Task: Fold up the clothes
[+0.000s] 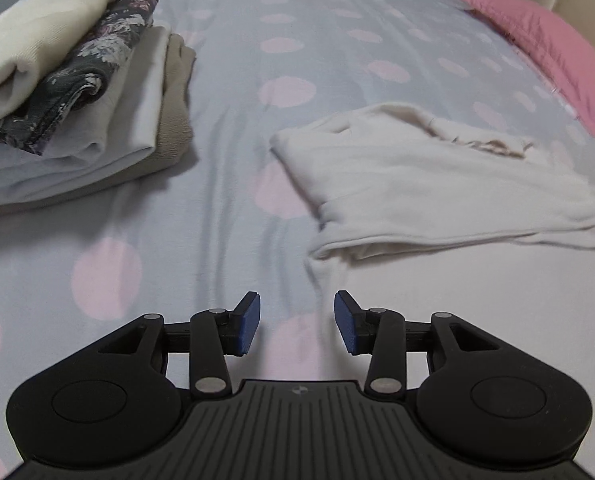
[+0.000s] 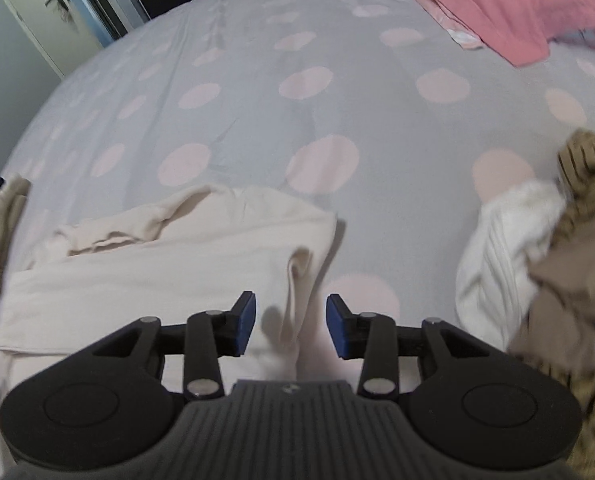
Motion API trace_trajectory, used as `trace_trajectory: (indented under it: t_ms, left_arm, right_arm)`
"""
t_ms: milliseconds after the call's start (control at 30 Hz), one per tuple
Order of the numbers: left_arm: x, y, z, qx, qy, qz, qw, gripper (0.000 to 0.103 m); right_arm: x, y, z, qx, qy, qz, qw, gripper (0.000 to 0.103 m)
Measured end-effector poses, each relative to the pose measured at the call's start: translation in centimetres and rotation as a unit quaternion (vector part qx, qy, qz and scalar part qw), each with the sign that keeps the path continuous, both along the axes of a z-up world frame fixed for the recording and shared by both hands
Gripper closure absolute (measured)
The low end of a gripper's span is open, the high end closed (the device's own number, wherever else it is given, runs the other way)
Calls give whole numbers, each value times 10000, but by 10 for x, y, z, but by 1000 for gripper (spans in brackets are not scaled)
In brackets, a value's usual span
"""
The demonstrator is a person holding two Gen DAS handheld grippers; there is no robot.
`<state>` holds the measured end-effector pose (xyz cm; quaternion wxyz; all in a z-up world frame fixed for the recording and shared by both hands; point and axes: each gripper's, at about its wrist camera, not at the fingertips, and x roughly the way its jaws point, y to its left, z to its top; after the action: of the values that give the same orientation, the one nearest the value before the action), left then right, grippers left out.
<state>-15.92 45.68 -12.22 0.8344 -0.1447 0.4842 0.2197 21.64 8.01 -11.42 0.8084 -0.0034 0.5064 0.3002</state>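
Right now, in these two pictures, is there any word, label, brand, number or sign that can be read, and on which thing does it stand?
No readable text in either view.
A small round emblem on the left gripper body: too small to read.
A faint mark on the right gripper body: blurred, unreadable.
The cream garment, the folded stack and the dotted bedsheet show no lettering.
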Motion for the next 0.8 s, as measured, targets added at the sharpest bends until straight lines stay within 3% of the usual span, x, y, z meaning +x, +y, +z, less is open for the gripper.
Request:
trace_trajectory:
  t_ms: [200,367,500,533,567,733,800]
  left_arm:
    - [16,-10,-7,211,-63,-474,9986,63]
    - [40,-9,-20,397,-41,-573,9976,65]
    - [51,-6,-27,383,-78,-585,9975,87]
    - [50,-5,-27,373,-88,-573,9976,92]
    - [49,-4,-26,342,-109,-558,9978,93]
    - [40,9,-16,119,-246,-290,9992,96]
    - [39,12,-17,117,-143,-261,9995,96]
  right_arm:
    - [-12,-13,-4,310,201,-156,9992,61]
    - [-9,-11,-13,472,387,-236,9979,60]
    - [-6,-8,-21,588,531,-293,9964,60]
    - [-5,-7,-22,617,567,-307,9960,67]
    - [-5,-7,-24,646,603,-322,9956,86]
    - [-11,-8,-11,742,446,-326,9957,92]
    - [-15,-7,-10,483,413,-292,9975,93]
